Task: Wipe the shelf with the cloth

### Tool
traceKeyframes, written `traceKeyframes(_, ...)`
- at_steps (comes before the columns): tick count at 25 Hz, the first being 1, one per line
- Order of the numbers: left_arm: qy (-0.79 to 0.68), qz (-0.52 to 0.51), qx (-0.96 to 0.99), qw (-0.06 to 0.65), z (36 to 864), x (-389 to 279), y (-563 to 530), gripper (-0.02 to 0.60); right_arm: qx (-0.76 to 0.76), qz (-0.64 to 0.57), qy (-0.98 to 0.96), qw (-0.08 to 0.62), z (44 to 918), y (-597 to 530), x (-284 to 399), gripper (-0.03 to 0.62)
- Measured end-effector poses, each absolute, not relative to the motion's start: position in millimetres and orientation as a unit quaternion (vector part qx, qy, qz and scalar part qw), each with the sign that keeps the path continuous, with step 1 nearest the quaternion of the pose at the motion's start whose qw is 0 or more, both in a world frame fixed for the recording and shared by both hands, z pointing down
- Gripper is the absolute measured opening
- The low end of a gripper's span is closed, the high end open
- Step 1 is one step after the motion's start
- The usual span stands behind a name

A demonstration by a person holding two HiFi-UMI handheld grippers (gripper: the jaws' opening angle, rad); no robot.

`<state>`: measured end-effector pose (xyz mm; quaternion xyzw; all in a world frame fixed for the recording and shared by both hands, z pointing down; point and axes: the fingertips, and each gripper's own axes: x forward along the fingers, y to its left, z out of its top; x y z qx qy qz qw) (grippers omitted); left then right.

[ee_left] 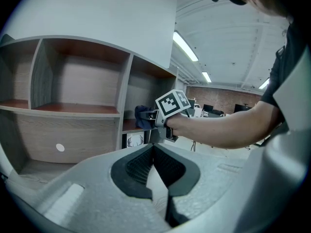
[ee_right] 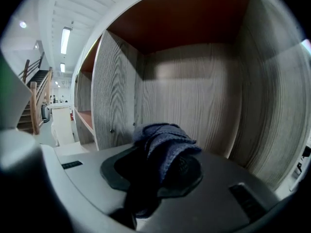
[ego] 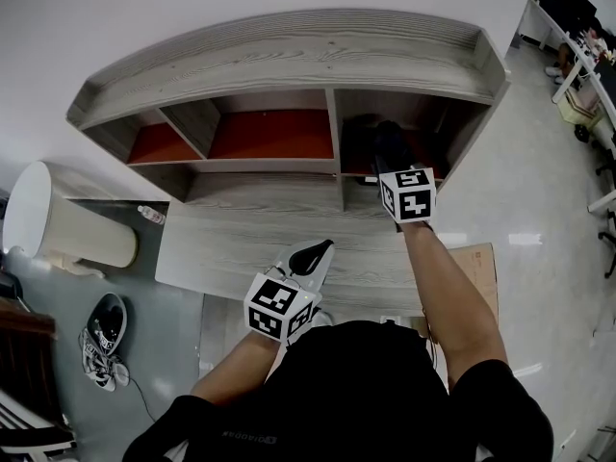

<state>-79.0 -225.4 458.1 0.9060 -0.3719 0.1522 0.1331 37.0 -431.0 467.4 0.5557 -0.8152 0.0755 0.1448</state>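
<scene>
Head view looks steeply down on the grey wood-grain shelf (ego: 289,51) against a white wall, with orange-red floors in its upper compartments. The right gripper (ego: 387,152) is thrust into the rightmost compartment, arm stretched out, most likely so that the cloth can reach the inner surfaces. The left gripper (ego: 313,256) hangs close to the person's body over the lower ledge, well apart from the work, and seems to be kept back out of the way. The two compartments to the left show only their bare floors from here. Left gripper view shows its jaws pressed together with nothing between them. Beyond them, the right gripper (ee_left: 150,118) carries the dark blue cloth (ee_left: 142,116) at the mouth of that right compartment. Right gripper view shows its own jaws clamped on a bunched fold of the cloth (ee_right: 163,137), which bulges out ahead of the tips. That suits wiping, since fabric rather than plastic would meet the wood. The cloth faces the compartment's back wall, near it, but I cannot tell whether it touches. Apart from the gripper and cloth, nothing shows inside this compartment.
</scene>
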Motion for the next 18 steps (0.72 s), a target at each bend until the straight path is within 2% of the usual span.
traceKeyframes(18, -0.350, 0.154, 0.915, 0.125, 454.2, -59.9, -227.5, 0.008, 0.605, 0.095, -0.779, 0.130, 468.8, -422.7, 103.5, 0.097)
